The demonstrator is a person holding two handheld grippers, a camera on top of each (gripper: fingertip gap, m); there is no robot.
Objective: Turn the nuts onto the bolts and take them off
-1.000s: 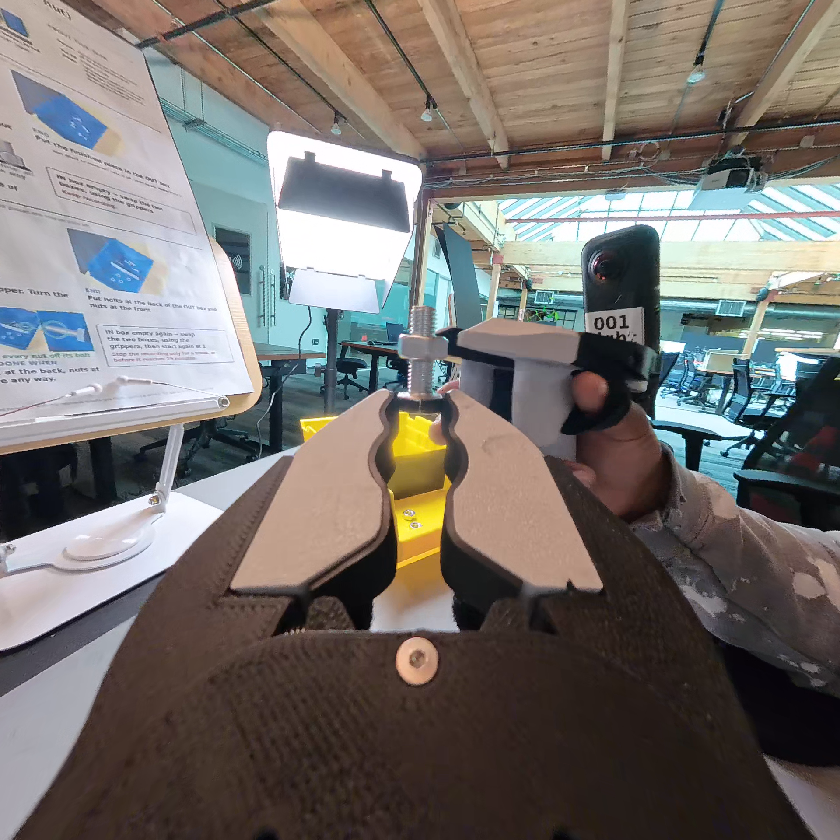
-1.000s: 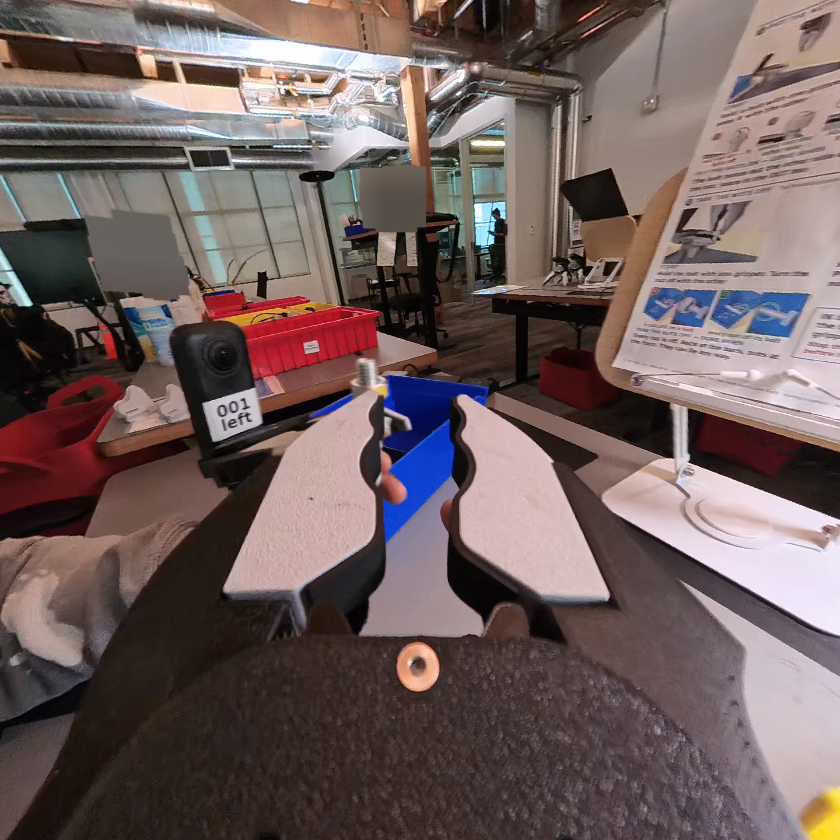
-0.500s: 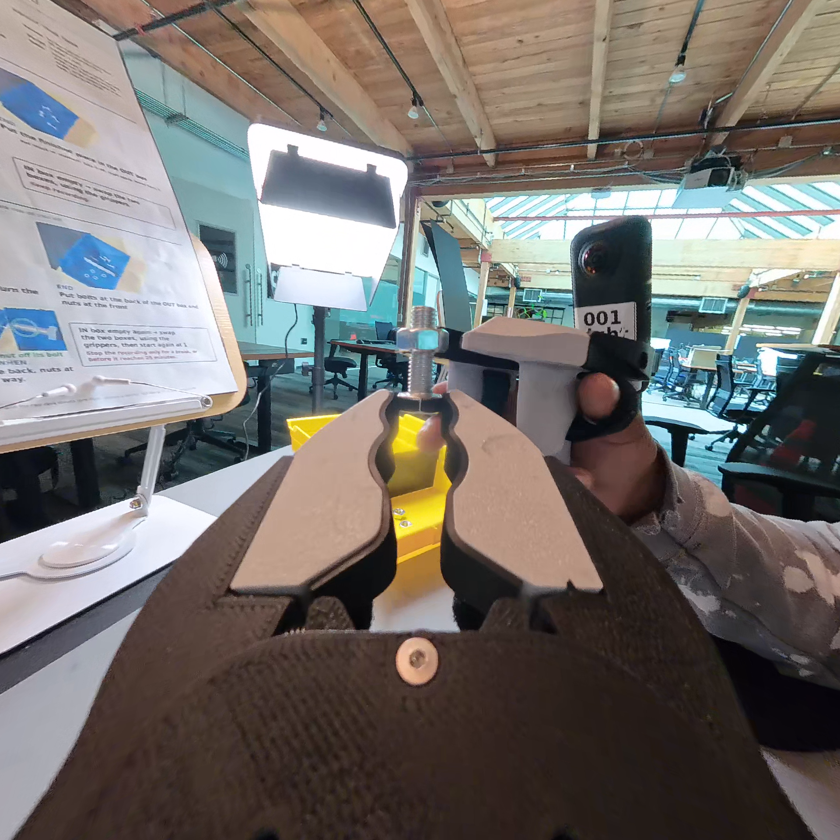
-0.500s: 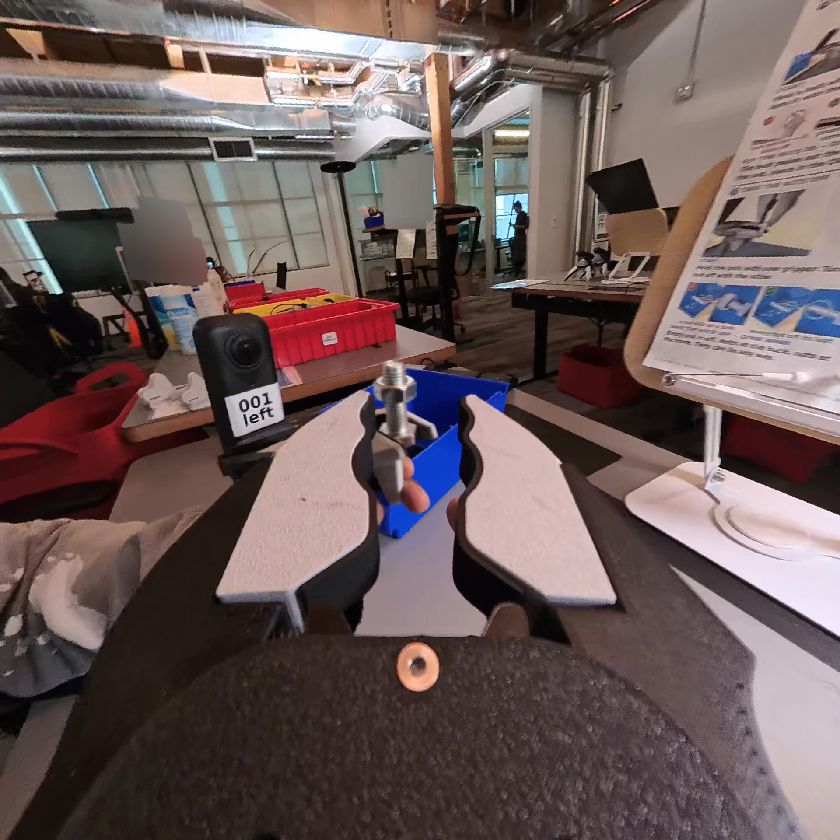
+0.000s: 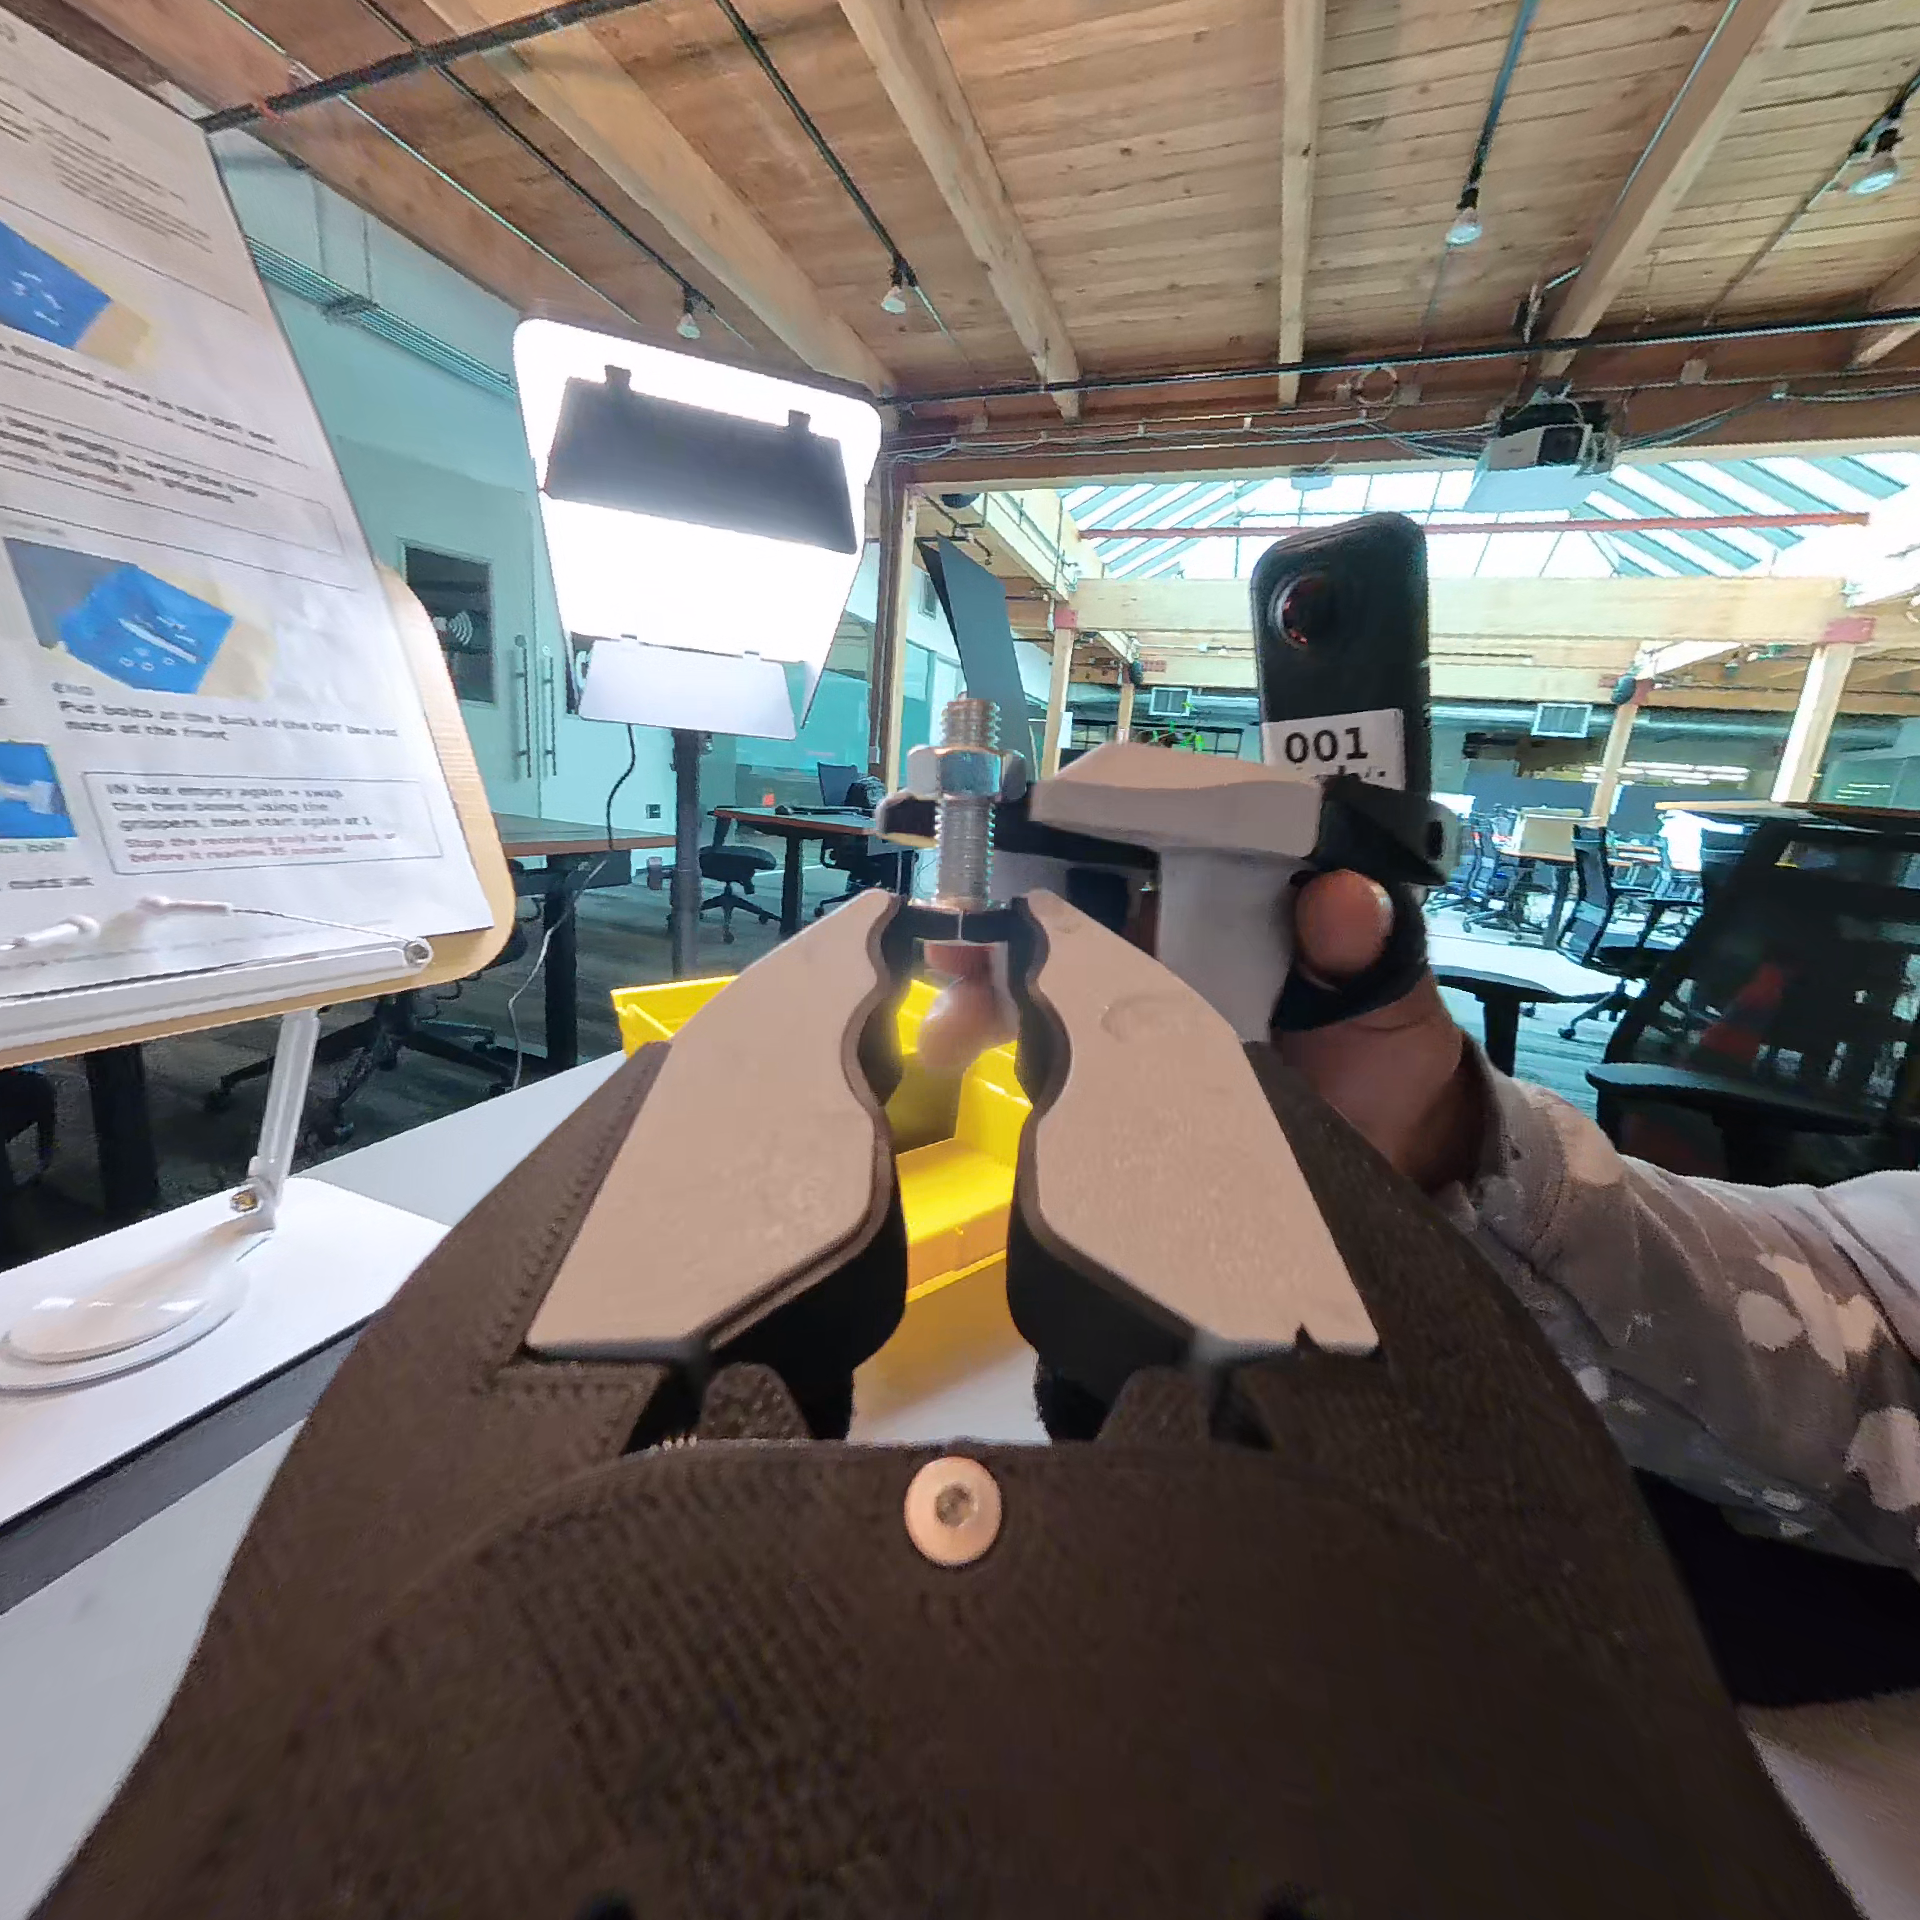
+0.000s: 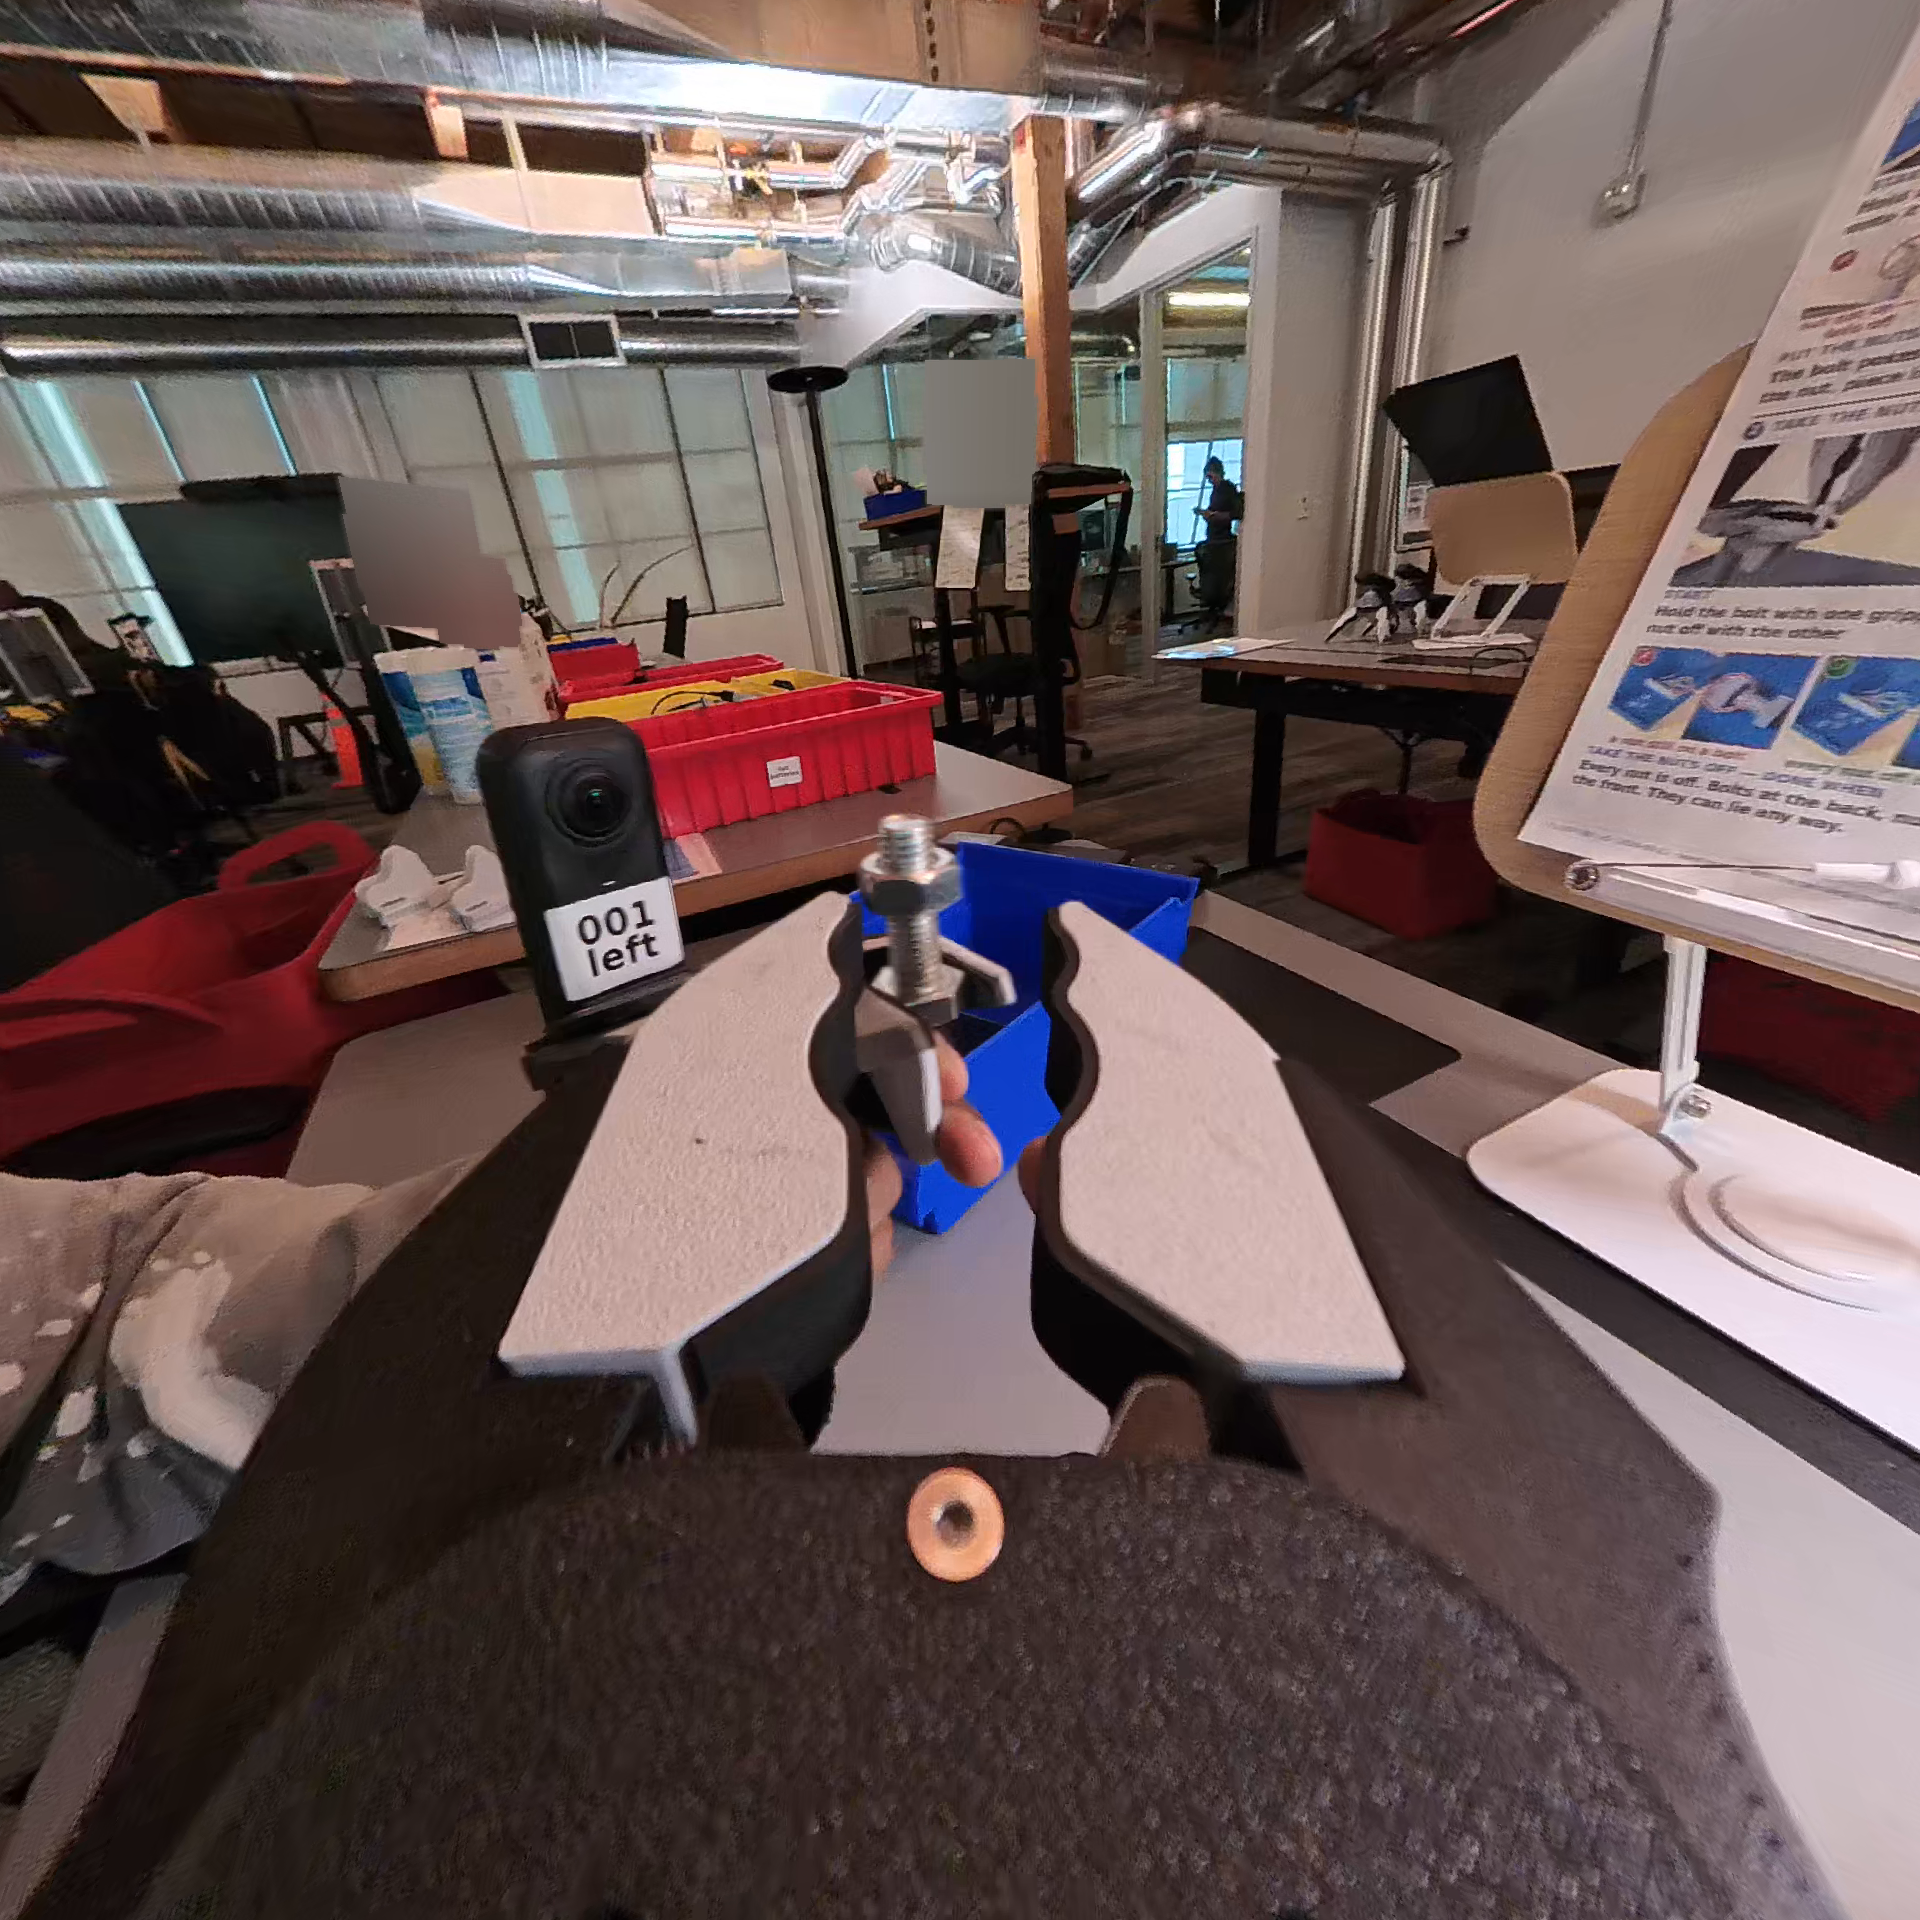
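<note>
A steel bolt (image 5: 964, 847) stands upright with a hex nut (image 5: 961, 774) near the top of its thread. My left gripper (image 5: 961, 920) is shut on the bolt's head and holds it above the table. My right gripper comes in from the right, and its white fingers (image 5: 1164, 810) reach level with the nut. In the right wrist view my right gripper (image 6: 951, 914) is open. The nut (image 6: 912, 885) and bolt (image 6: 920, 951) sit between its fingertips, closer to the left finger, with a gap on each side. The left gripper's fingertips (image 6: 899, 1049) clamp the bolt head below.
A yellow bin (image 5: 945, 1184) lies on the grey table behind the left gripper. A blue bin (image 6: 1070, 904) lies behind the bolt in the right wrist view. An instruction board on a white stand (image 5: 187, 623) (image 6: 1766, 727) stands at the table's side. A hand (image 5: 1361, 997) holds the right gripper. My two grippers' fingertips are within a few centimetres of each other.
In the right wrist view the bolt moved from behind the left finger to between the open fingertips and came closer. The left gripper stayed shut on the bolt head.
</note>
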